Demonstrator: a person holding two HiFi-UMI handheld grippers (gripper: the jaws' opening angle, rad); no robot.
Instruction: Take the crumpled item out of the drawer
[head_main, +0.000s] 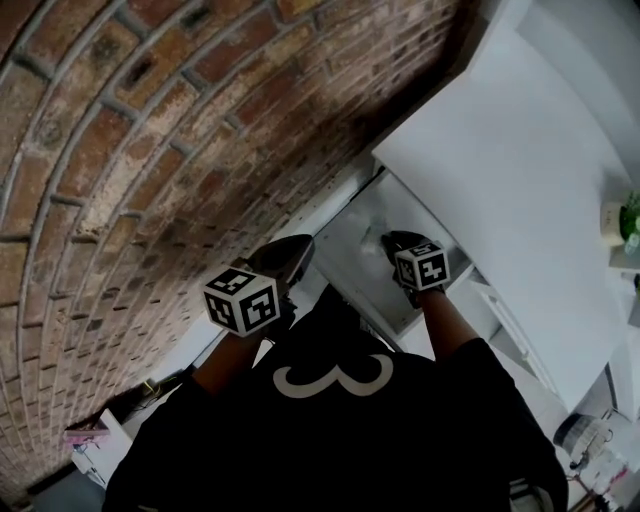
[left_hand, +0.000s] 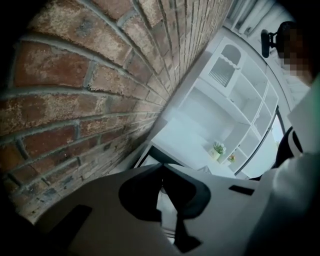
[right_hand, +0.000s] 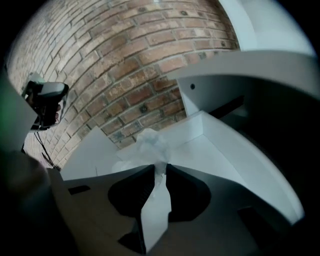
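Crumpled item (right_hand: 150, 145) hidden in head view by right tongs (head_main: 395, 243), plant (head_main: 630, 215) edge-cropped

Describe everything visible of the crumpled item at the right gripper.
The crumpled item is a white wad, thin and see-through like tissue or film, bunched in soft folds. The right gripper pinches its lower end between the jaw tips; the bulk stands beyond them. It is over the open white drawer, near a corner; contact with the drawer floor cannot be told.

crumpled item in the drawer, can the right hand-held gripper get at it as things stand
Yes, it looks so: the drawer stands open with nothing over it, and the right hand-held gripper has its jaws pinched on the crumpled item at its near edge.
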